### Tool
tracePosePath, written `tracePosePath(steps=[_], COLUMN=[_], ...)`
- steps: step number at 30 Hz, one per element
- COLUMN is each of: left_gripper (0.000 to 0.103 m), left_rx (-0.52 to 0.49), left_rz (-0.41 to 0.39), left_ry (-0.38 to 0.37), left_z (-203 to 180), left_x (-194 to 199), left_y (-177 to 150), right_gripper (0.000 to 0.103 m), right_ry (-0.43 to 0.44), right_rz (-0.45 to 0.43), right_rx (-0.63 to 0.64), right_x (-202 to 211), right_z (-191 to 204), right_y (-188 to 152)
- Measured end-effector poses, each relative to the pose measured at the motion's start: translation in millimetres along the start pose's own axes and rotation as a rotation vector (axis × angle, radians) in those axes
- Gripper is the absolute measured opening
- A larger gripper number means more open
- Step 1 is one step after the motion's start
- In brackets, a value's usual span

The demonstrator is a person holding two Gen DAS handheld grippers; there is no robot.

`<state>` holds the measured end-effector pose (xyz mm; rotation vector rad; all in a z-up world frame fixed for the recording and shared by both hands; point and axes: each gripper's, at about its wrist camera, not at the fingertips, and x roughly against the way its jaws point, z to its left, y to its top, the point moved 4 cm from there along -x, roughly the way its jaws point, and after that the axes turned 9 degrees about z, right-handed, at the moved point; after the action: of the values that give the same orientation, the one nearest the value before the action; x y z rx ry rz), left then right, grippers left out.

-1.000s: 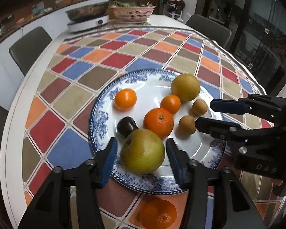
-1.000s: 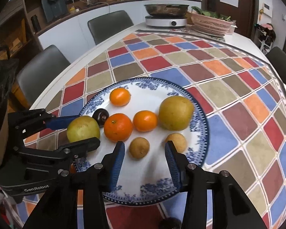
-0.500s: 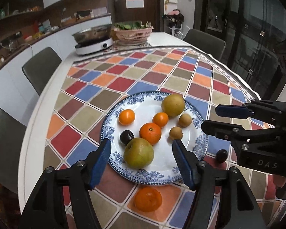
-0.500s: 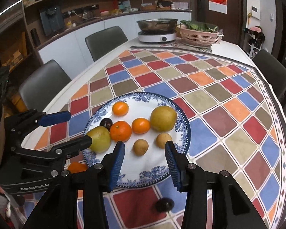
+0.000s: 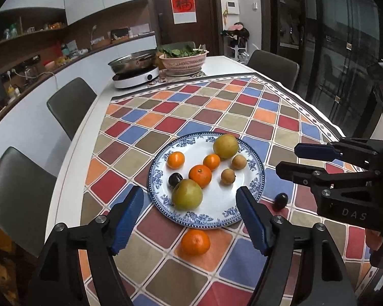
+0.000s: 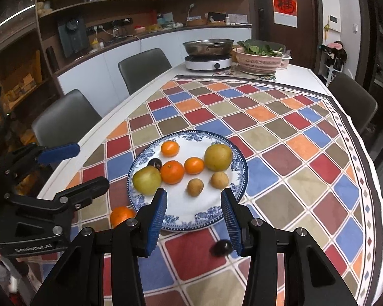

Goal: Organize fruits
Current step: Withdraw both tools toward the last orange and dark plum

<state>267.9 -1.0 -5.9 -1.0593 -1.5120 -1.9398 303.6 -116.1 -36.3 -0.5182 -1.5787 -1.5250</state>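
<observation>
Now both my tongs hang spread and empty; the loose orange (image 5: 195, 239) lies low centre, between my left tongs (image 5: 190, 219), nearer than the right tongs (image 6: 192, 216).

Dim indoor light, soft shadows; strong fisheye bending with black vignetted corners, centre sharp, edges slightly smeared

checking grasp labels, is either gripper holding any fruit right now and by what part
Nothing is held. The left gripper and right gripper are both open and empty, raised above the plate, touching no fruit.
</observation>
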Motion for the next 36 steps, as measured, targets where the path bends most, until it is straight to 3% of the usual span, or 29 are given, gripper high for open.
tracePosePath(steps=[7, 19, 36], left_gripper=[0.077, 0.078, 0.077], left_rx=[0.057, 0.165, 0.13], left_rz=[0.009, 0.101, 0.161], left_ry=[0.003, -0.006, 0.019], left_z=[-0.1, 4.4, 4.5], left_x=[11.0, -11.0, -63.4], left_y=[-22.3, -67.8, -79.4], right_gripper=[0.045, 0.045, 0.045], right_ry=[-0.075, -0.09, -0.117], right_rz=[-0.017, 0.053, 0.128], right_rx=[0.007, -0.024, -0.073], right_x=[11.1, -4.8, -43.3], right_z=[-0.7, -3.3, -19.2], right_y=[-15.7, -50.1, -71.0])
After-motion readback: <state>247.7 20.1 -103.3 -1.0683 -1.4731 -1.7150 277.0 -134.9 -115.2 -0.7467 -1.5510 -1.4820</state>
